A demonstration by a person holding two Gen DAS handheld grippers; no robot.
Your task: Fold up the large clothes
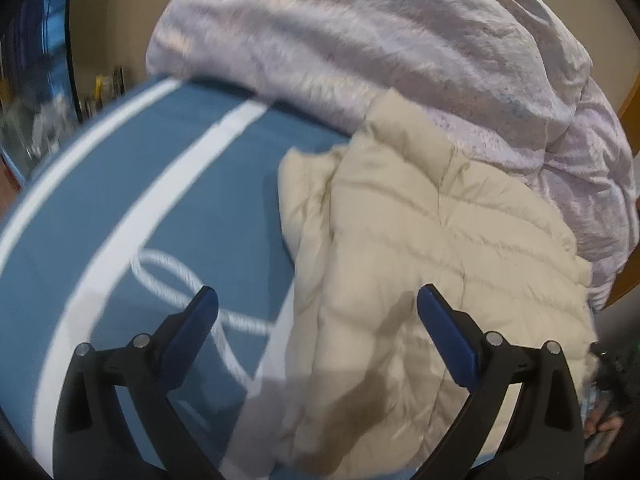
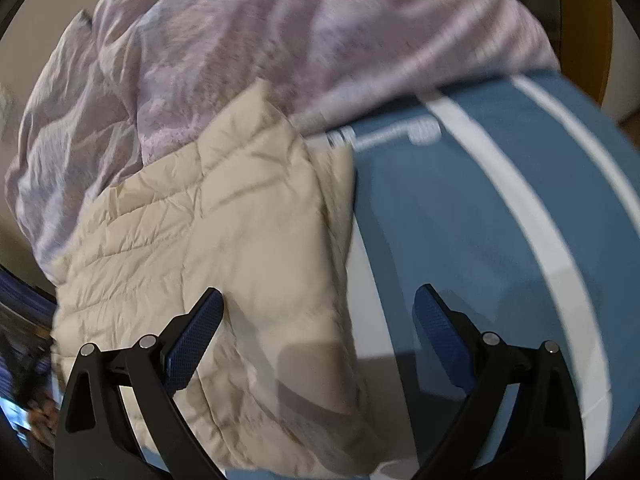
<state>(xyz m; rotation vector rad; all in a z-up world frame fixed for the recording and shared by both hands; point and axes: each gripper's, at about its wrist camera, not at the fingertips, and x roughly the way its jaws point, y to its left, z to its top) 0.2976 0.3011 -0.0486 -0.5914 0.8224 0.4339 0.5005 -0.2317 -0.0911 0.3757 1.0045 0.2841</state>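
Note:
A cream quilted puffer jacket (image 1: 432,248) lies folded on a blue bed cover with white stripes (image 1: 192,200). In the left wrist view my left gripper (image 1: 318,298) hovers open over the jacket's left edge, with nothing between its blue pads. Seen from the right wrist, the same jacket (image 2: 224,224) lies to the left on the blue cover (image 2: 472,208). My right gripper (image 2: 318,300) stands wide open above the jacket's right edge, holding nothing. Both views are blurred by motion.
A crumpled pale pink duvet (image 1: 392,48) is heaped behind the jacket, also filling the top of the right wrist view as the duvet (image 2: 280,40). A wooden panel (image 1: 630,120) shows at the right. Dark clutter sits at the far left edge (image 1: 36,80).

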